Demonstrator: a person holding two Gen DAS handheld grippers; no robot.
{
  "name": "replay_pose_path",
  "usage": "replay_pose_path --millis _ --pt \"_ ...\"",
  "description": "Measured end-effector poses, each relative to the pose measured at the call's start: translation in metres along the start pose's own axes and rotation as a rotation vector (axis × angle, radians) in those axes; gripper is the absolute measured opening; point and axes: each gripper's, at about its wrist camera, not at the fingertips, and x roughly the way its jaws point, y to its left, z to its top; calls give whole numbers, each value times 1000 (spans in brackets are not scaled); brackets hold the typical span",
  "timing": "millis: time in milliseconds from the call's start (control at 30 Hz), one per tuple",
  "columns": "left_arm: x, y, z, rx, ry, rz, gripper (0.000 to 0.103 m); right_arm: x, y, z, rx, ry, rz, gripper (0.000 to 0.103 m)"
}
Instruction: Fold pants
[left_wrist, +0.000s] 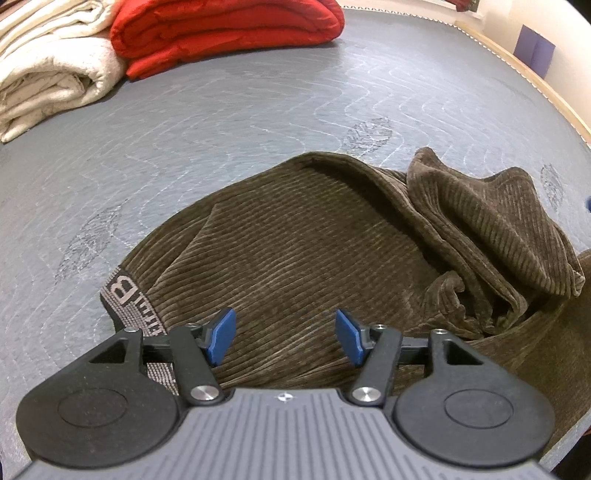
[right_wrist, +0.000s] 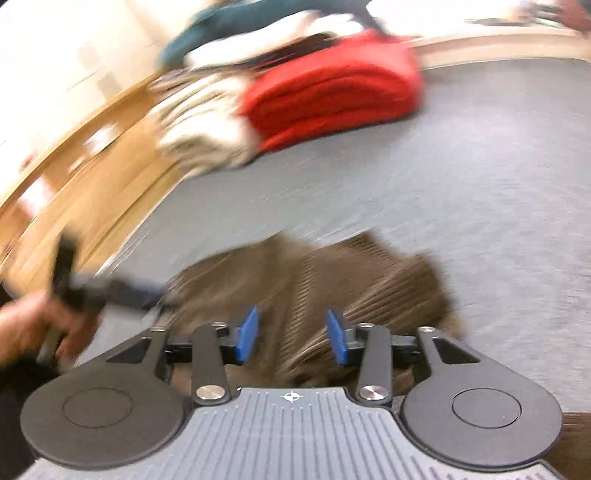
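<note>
Pants (left_wrist: 295, 236) ribbed brown corduroy; mattress (left_wrist: 221, 110) grey quilted cloth; blanket (left_wrist: 229, 33) red fleece

I see a bedroom at home: ahead of my left claw a bare grey quilted mattress (left_wrist: 258, 110) in a wooden bed frame (left_wrist: 532, 74), with folded red blanket (left_wrist: 229, 33) and cream blanket (left_wrist: 48, 70) beyond.

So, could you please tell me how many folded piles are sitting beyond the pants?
2 clearly: a red pile and a cream pile to its left. More blurred fabric behind them may be hidden.
</note>
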Motion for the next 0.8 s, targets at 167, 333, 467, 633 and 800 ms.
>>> replay_pose_path --millis 167,333,467,633,800 --pt "1 -5 1 4 2 -2 67 42 -47 -5 216 119 -92 47" --pt "2 -4 1 3 4 2 68 72 -66 -7 402 138 -20 48" --pt "2 -3 2 -7 2 -3 68 83 -69 -6 450 136 2 48" --pt "0 0 2 -12 -5 -11 68 97 -64 -6 444 176 10 47" --pt "-3 3 2 -21 -11 -17 69 103 -43 1 354 174 12 23"
